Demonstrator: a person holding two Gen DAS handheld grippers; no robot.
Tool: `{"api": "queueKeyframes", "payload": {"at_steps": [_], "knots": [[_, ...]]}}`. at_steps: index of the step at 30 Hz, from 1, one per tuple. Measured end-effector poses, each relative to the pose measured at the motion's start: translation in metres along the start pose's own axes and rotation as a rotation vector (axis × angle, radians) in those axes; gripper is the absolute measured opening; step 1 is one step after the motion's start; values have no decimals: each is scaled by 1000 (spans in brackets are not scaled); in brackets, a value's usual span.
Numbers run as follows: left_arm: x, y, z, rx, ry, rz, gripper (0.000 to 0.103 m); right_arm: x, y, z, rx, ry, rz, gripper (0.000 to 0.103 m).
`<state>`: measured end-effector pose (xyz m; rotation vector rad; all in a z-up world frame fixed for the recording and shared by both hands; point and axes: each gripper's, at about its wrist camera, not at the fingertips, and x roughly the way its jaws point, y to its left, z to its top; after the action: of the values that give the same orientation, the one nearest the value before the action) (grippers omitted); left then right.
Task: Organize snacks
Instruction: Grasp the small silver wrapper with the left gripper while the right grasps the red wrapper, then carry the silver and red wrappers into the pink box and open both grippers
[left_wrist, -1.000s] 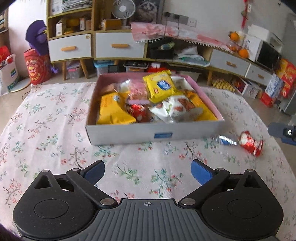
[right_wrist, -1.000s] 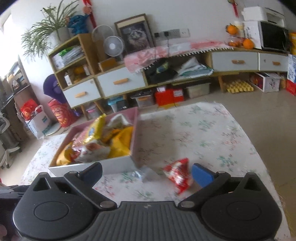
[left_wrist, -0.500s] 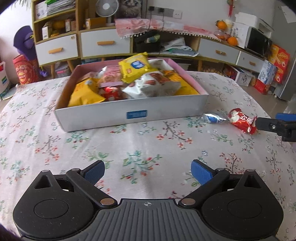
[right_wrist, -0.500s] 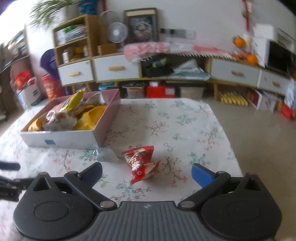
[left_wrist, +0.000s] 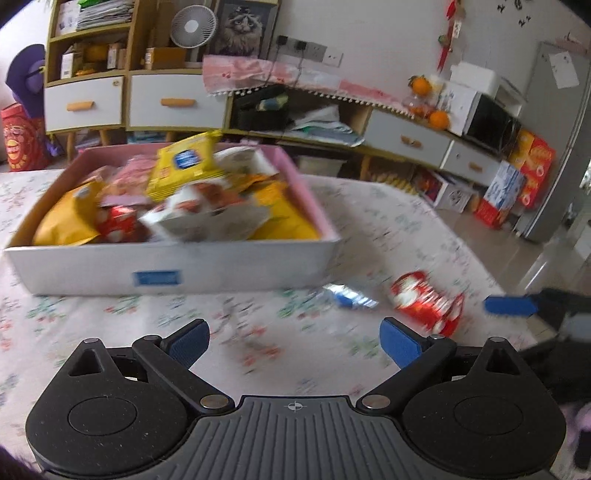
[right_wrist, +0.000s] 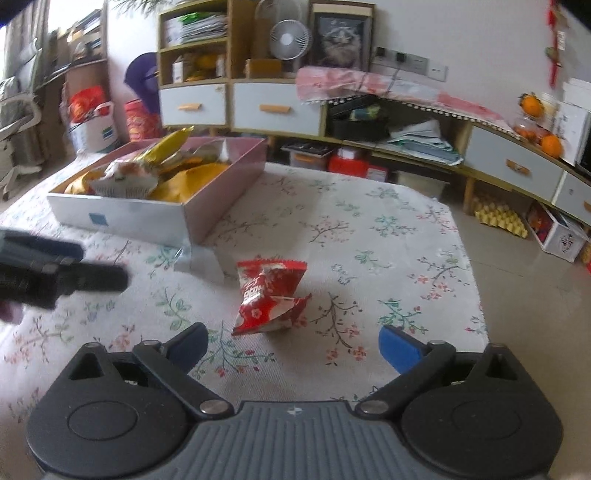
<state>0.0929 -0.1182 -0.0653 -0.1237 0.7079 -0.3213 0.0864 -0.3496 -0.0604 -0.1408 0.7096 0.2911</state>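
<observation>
A red snack packet (right_wrist: 267, 295) lies crumpled on the flowered tablecloth just ahead of my right gripper (right_wrist: 293, 347). The jaws are wide and closing; the packet sits in front of the gap and neither pad touches it. A small silver and blue packet (right_wrist: 201, 258) lies beside it at the corner of the snack box (right_wrist: 122, 218). In the left wrist view my left gripper (left_wrist: 293, 343) hangs open and empty over the cloth, short of the silver packet (left_wrist: 347, 297) and the red packet (left_wrist: 424, 306). The box (left_wrist: 159, 266) is heaped with bags.
A blue pad (left_wrist: 511, 306) of the right gripper shows at the right, close to the red packet. A dark left finger (right_wrist: 92, 278) reaches in from the left. The table edge (right_wrist: 469, 258) drops to the floor on the right. Cabinets and shelves line the wall behind.
My left gripper has swung right and closer to the two loose packets. My right gripper has sunk toward the red packet and rolled level; the packet now sits nearer its fingers.
</observation>
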Motion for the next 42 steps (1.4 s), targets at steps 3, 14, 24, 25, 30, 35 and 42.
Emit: {"api": "queueKeyframes", "payload": {"at_steps": [3,14,24,25,30,35,42], "knots": [[10,-13,5,-5,-3,-15,97,4,0,1,-9,-2,12,81],[41,-32,14,-88,13,9,63,16,4,5,-38,-1,63,64],[47,-36,19,-105,36,33,23,21,7,10,-41,-22,72,44],[47,-35,19,-106,40,25,22,21,8,11,-42,-24,71,39],[43,-33,17,-95,45,8,20,22,11,12,-51,-29,73,27],[35,-28,13,-60,51,0,19,21,14,13,-57,-27,74,21],[18,-14,8,-9,58,0,19,17,17,13,-47,-11,128,21]]}}
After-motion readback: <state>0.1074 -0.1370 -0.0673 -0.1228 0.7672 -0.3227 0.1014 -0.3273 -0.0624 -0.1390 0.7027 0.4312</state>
